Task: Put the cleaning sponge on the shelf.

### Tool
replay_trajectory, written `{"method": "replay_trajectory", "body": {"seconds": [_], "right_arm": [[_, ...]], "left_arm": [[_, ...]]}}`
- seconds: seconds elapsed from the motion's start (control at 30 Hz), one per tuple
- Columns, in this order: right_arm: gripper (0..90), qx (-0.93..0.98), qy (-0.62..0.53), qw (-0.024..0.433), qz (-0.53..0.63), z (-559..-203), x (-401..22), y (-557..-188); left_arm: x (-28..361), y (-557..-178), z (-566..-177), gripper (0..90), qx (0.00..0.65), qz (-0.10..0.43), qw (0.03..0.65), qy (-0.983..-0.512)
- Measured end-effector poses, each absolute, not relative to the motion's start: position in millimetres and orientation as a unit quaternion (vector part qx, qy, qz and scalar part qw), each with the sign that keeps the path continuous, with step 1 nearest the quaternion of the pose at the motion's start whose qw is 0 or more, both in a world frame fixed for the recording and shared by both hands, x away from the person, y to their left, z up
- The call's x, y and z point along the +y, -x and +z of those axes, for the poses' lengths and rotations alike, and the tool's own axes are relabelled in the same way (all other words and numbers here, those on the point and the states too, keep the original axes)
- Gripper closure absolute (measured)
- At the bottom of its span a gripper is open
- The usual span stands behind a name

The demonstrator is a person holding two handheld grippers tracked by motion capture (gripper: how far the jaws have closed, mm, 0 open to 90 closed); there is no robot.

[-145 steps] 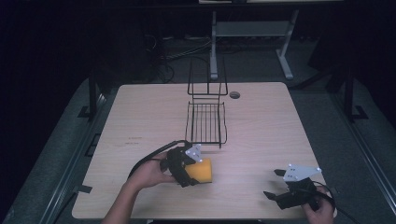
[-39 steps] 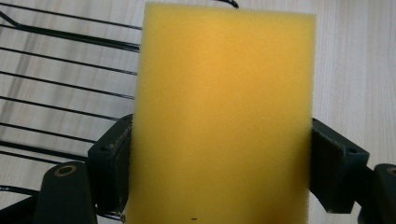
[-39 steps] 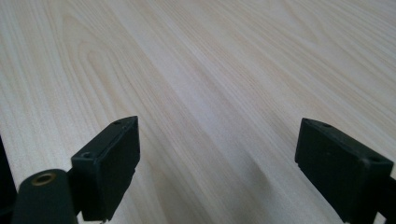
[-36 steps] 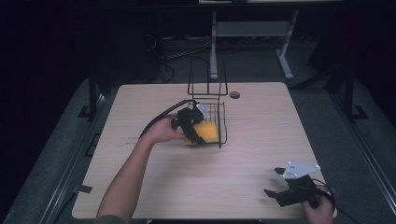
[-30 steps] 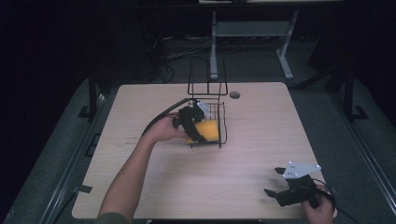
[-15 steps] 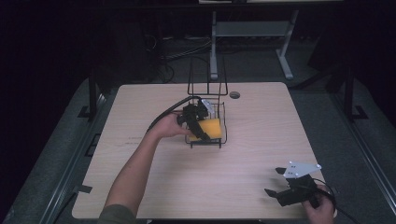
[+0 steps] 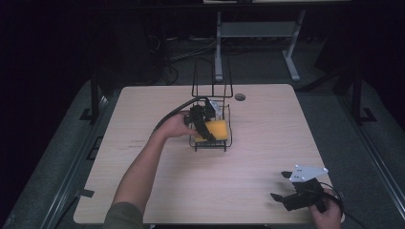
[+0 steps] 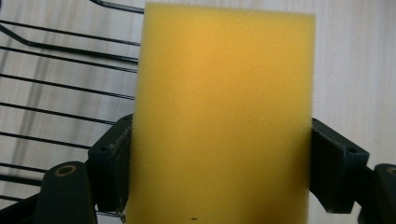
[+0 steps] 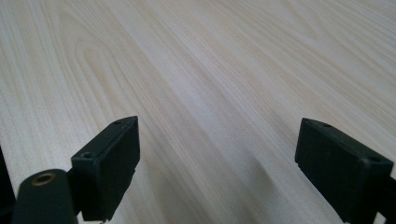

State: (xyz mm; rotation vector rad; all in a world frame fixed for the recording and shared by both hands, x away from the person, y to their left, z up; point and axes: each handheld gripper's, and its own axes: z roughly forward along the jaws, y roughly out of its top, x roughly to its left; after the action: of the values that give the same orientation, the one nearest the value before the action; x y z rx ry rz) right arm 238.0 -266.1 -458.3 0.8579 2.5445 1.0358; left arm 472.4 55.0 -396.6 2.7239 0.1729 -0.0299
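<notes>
A yellow sponge [image 7: 218, 129] [image 8: 219, 116] is clamped between the jaws of my left gripper [image 7: 204, 125] [image 8: 219, 172], which is shut on it. The sponge hangs over the flat wire shelf of a black wire rack [image 7: 224, 143] in the middle of the table; the rack's wires [image 8: 56, 79] run across the left of the left gripper view. Whether the sponge touches the wires I cannot tell. My right gripper [image 7: 286, 193] [image 9: 217, 163] rests low at the table's front right corner, open, with bare wood between its jaws.
The rack's upright wire back [image 7: 211, 81] rises behind the sponge. A small dark round hole [image 7: 240, 97] lies in the tabletop [image 7: 267, 138] near the far edge. A person's left forearm [image 7: 143, 167] crosses the front left of the table. Dark floor and a metal stand lie beyond.
My left gripper has carried the sponge from the table's front middle up over the wire rack and lowered it slightly in the last second. The right gripper has stayed put.
</notes>
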Motion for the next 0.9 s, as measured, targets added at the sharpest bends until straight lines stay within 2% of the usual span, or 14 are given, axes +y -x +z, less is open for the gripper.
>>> {"method": "replay_trajectory", "body": {"seconds": [0.37, 0.57, 0.9], "right_arm": [[13.7, 0.875, -0.298, 0.131, 0.358, -458, -267, -237], [13.7, 0.875, -0.296, 0.130, 0.360, -458, -267, -238], [13.7, 0.874, -0.298, 0.130, 0.361, -458, -268, -237]], "left_arm": [[57, -482, -402, 21.3, 0.064, -0.009, 0.224, -0.973], [55, -486, -399, 21.4, 0.058, -0.010, 0.196, -0.979], [51, -489, -405, 21.2, 0.061, -0.017, 0.199, -0.978]]}}
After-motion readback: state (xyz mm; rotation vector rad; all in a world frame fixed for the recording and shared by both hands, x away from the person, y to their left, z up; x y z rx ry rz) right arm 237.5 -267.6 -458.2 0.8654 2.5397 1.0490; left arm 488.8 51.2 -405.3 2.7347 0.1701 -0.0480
